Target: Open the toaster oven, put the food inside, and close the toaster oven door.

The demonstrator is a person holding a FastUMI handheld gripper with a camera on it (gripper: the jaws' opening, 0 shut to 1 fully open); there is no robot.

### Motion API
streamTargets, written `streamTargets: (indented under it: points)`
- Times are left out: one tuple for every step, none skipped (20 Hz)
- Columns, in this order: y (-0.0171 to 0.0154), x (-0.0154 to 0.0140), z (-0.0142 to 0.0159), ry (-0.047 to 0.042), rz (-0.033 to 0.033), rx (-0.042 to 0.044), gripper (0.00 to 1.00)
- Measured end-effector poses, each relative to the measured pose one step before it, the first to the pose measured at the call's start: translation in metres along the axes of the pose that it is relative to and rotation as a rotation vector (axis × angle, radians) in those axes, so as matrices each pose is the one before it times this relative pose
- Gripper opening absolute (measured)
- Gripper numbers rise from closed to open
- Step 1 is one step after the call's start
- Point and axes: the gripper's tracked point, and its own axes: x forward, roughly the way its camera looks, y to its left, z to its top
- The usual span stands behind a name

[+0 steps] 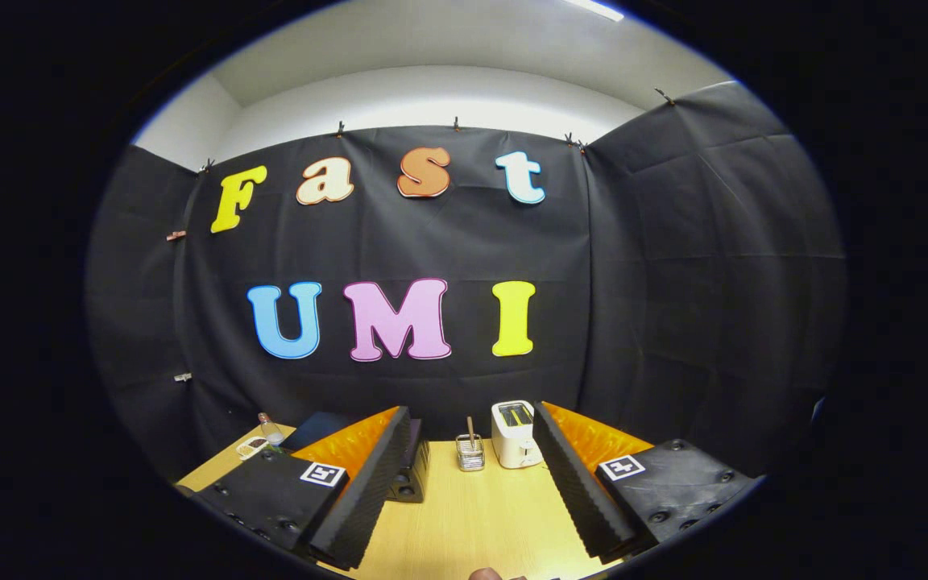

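Note:
My gripper (472,412) is open, held above a light wooden table (472,524), with nothing between its black ribbed fingers (367,491). A black toaster oven (412,477) stands on the table just beyond the left finger, which hides most of it; only one end with round knobs shows, so I cannot tell how its door stands. Left of that finger, a small dish (252,446) lies near the table's far left corner with something light in it, too small to identify. A small brownish rounded thing (485,573) peeks in at the near table edge.
A white slot toaster (515,435) stands at the back of the table between the fingers, with a small wire holder (470,453) holding a stick to its left. A small bottle (271,430) is by the dish. Black cloth walls close in behind and on both sides.

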Motion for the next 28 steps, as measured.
streamTargets:
  points:
    - [0.0006,0.00174,0.0008,-0.00164,-0.00214,-0.00055,0.98]
    - [-0.00009,0.00196,0.0009,-0.00314,-0.00206,-0.00025,0.98]
    - [0.00006,0.00207,0.00107,-0.00291,-0.00176,0.00123,0.98]
    - [0.00016,0.00182,0.00119,-0.00264,0.002,0.00512,0.98]
    - [-0.00009,0.00162,0.00074,-0.0019,-0.00218,0.00467,0.98]
    - [-0.00133,0.0015,0.00126,-0.00397,-0.00089,0.00302,0.98]
    - [-0.0008,0.00174,-0.00022,0.00197,-0.0027,0.00028,0.98]
    - [-0.0009,0.00117,-0.00223,0.00379,-0.00015,-0.00152,0.98]
    - [-0.00099,0.00093,-0.00171,0.00332,-0.00382,-0.00233,0.98]
    - [-0.00165,0.00127,-0.0009,0.0021,-0.00171,-0.00047,0.98]
    - [-0.00112,0.00164,-0.00041,-0.00306,-0.00274,-0.00047,0.98]
    - [-0.00194,0.00128,-0.00056,0.00171,-0.00189,0.00117,0.98]
    - [-0.0012,0.00189,-0.00046,0.00334,-0.00071,0.00386,0.98]
    - [-0.00092,0.00026,-0.00197,0.00475,0.00028,0.00459,0.98]
    - [-0.00207,0.00197,-0.00082,0.00285,-0.0006,0.00347,0.98]
    - [-0.0029,0.00163,-0.00123,0.00158,-0.00251,0.00287,0.98]
    - [-0.00253,0.00132,-0.00077,0.00071,-0.00283,0.00194,0.98]
    - [-0.00187,0.00076,-0.00059,0.00046,0.00071,0.0022,0.98]
    - [-0.00047,0.00216,-0.00106,-0.00131,0.00528,-0.00146,0.98]
    - [-0.00043,0.00179,-0.00168,-0.00215,0.0046,-0.00736,0.98]
    - [-0.0002,0.00114,-0.00027,-0.00267,0.00426,-0.00661,0.98]
    - [0.00075,0.00097,-0.00012,-0.00804,0.00778,-0.00814,0.98]
    - [0.00155,0.0019,0.00012,-0.00213,0.00969,-0.00724,0.98]
    - [0.00247,0.00109,-0.00169,-0.00157,0.01623,-0.00517,0.98]
    - [0.00301,0.00222,-0.00123,0.00319,0.01719,-0.00201,0.98]
    - [0.00306,0.00064,-0.00178,0.00281,0.0177,-0.00254,0.98]
    - [0.00205,0.00219,-0.00204,0.00141,0.01826,-0.00324,0.98]
    - [0.00159,0.0008,-0.00231,0.0015,0.01545,-0.00236,0.99]
